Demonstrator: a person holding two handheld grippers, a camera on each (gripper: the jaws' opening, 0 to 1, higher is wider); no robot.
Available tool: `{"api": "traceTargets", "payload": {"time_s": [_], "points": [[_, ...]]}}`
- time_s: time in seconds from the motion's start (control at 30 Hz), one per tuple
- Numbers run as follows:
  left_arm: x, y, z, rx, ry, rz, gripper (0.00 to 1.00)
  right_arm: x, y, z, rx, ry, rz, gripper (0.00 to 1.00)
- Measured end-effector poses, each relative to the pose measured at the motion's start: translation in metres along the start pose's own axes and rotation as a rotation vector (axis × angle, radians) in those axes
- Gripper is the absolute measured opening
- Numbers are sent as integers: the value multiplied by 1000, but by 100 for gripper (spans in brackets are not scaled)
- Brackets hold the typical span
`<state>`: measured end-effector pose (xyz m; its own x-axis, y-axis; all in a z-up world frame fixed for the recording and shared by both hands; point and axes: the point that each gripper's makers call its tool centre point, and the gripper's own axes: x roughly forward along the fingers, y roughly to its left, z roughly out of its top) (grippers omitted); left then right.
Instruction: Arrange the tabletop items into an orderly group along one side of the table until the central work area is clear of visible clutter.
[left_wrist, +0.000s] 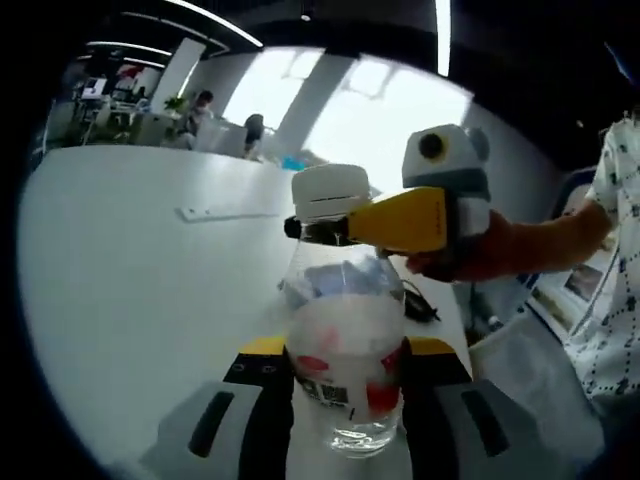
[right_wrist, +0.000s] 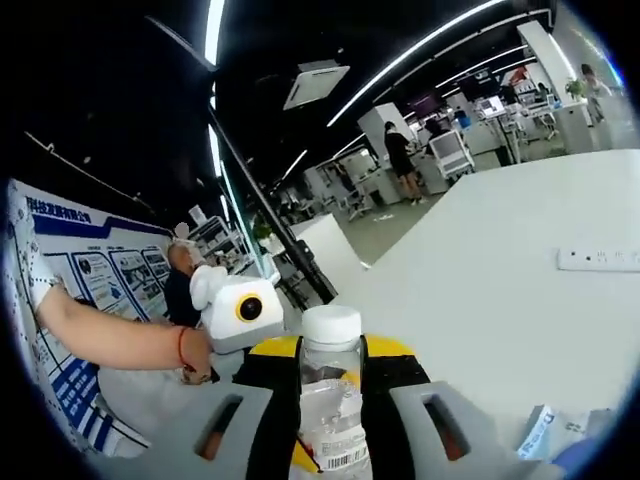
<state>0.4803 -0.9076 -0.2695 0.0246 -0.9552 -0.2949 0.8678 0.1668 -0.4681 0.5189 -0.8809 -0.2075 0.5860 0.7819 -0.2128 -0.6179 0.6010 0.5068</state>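
Left gripper view: left gripper (left_wrist: 345, 395) has its fingers clamped on the lower body of a clear plastic bottle (left_wrist: 345, 350), upright, white cap (left_wrist: 332, 192) on top. Label on the bottle is red and white with a barcode, text unreadable. Bottle base sits at the table (left_wrist: 140, 270) near its edge; contact with the surface hard to judge.

The right gripper (left_wrist: 330, 228) comes in from the right, yellow fingers closed on the bottle neck just under the cap. A hand (left_wrist: 480, 255) holds it, sleeve cut off at the frame edge.

A white strip-shaped thing (left_wrist: 225, 212) lies farther back on the table. A crumpled packet (left_wrist: 300, 280) behind the bottle is mostly hidden by it, as is a dark object (left_wrist: 420, 305) to the right.

Right gripper view: bottle neck between the right gripper's fingers, cap above; lower bottle cut off at the bottom. Part of the left gripper (right_wrist: 240, 312) and the hand holding it show at left; its fingers are hidden. A blue-and-white packet (right_wrist: 545, 430) at lower right is cut off.
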Motion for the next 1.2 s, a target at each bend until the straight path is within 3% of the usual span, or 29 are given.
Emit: {"api": "traceTargets", "payload": {"time_s": [0.57, 0.9, 1.2], "points": [[9, 18, 37, 156, -42, 29, 38, 1, -9, 34, -133, -59, 17, 19], [16, 30, 45, 210, -53, 52, 38, 4, -15, 42, -240, -81, 19, 19], [22, 41, 43, 234, -48, 74, 37, 6, -23, 38, -310, -72, 32, 19]]}}
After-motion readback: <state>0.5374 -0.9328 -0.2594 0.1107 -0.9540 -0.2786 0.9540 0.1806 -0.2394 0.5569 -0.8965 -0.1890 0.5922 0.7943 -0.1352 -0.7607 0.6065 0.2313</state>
